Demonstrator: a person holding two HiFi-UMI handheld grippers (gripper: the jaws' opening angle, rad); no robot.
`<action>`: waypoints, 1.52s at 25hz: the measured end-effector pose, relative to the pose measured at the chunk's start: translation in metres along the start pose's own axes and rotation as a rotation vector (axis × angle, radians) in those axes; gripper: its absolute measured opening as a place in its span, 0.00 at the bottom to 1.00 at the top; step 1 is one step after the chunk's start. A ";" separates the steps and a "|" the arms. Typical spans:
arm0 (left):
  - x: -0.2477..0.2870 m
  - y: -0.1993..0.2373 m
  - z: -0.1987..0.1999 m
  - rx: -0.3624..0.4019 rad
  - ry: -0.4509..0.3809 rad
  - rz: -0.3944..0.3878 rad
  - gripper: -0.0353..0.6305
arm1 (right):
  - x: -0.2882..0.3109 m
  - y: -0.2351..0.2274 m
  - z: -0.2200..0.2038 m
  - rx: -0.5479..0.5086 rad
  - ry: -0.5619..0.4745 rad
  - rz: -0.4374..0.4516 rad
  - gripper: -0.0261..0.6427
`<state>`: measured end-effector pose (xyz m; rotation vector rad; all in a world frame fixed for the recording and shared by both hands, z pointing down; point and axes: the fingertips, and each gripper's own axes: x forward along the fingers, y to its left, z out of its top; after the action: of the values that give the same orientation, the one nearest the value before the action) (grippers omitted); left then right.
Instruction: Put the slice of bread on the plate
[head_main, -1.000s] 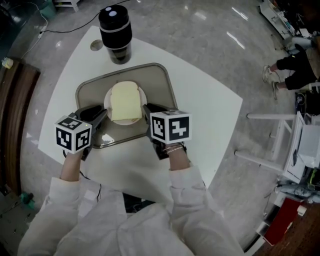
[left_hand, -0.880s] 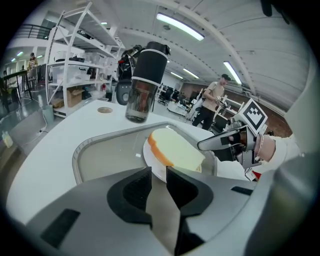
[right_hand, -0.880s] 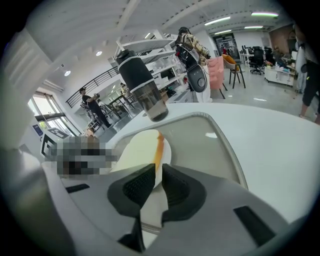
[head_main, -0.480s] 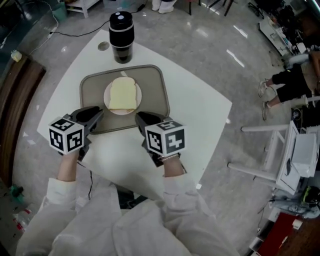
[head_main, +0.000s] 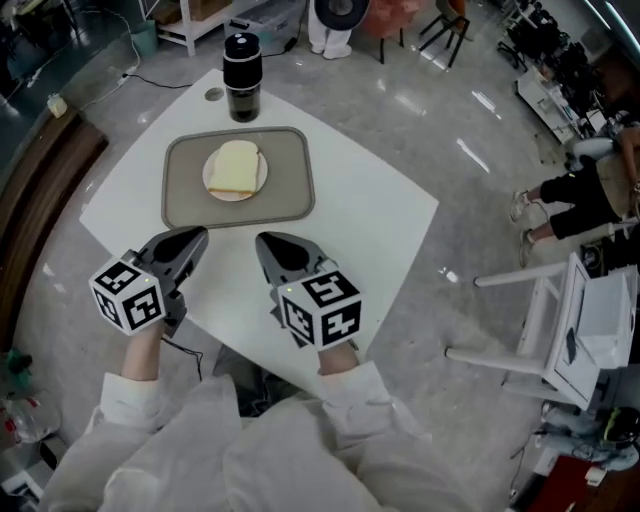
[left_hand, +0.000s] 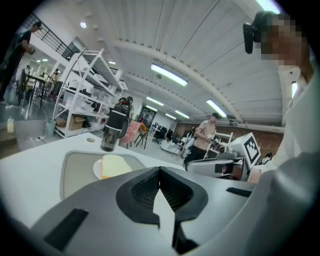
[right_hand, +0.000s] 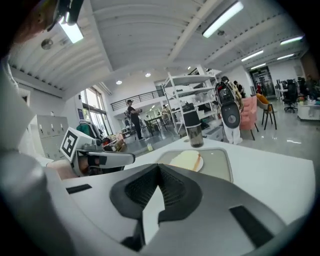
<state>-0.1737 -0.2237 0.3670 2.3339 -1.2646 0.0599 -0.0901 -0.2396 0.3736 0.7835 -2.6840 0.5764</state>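
Observation:
A pale slice of bread (head_main: 236, 166) lies flat on a small white plate (head_main: 211, 182), which rests in a beige tray (head_main: 285, 185) at the far side of the white table. Both grippers hover over the table's near part, well short of the tray. My left gripper (head_main: 196, 235) and right gripper (head_main: 264, 243) are shut, with nothing between the jaws. The left gripper view shows the bread (left_hand: 116, 165) ahead, past the shut jaws (left_hand: 160, 171). In the right gripper view the bread (right_hand: 186, 160) lies ahead too, with the left gripper (right_hand: 131, 158) at the left.
A black tumbler (head_main: 241, 62) stands just beyond the tray, next to a round grommet (head_main: 213, 94). The table's near edge (head_main: 260, 365) runs under my hands. A seated person (head_main: 585, 195) and a white frame (head_main: 560, 320) are on the floor to the right.
Both grippers have drawn back from the tray's near rim toward me, staying shut. The bread rests on the plate as before.

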 end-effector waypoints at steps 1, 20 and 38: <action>-0.006 -0.016 0.000 -0.018 -0.032 -0.025 0.07 | -0.013 0.007 0.004 -0.014 -0.030 -0.001 0.06; -0.076 -0.201 -0.088 -0.079 -0.121 -0.071 0.07 | -0.184 0.091 -0.054 -0.098 -0.221 -0.025 0.06; -0.104 -0.231 -0.122 -0.113 -0.012 -0.136 0.07 | -0.192 0.131 -0.095 -0.059 -0.139 -0.040 0.06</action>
<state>-0.0265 0.0155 0.3576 2.3186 -1.0831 -0.0679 0.0063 -0.0096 0.3463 0.8890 -2.7892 0.4463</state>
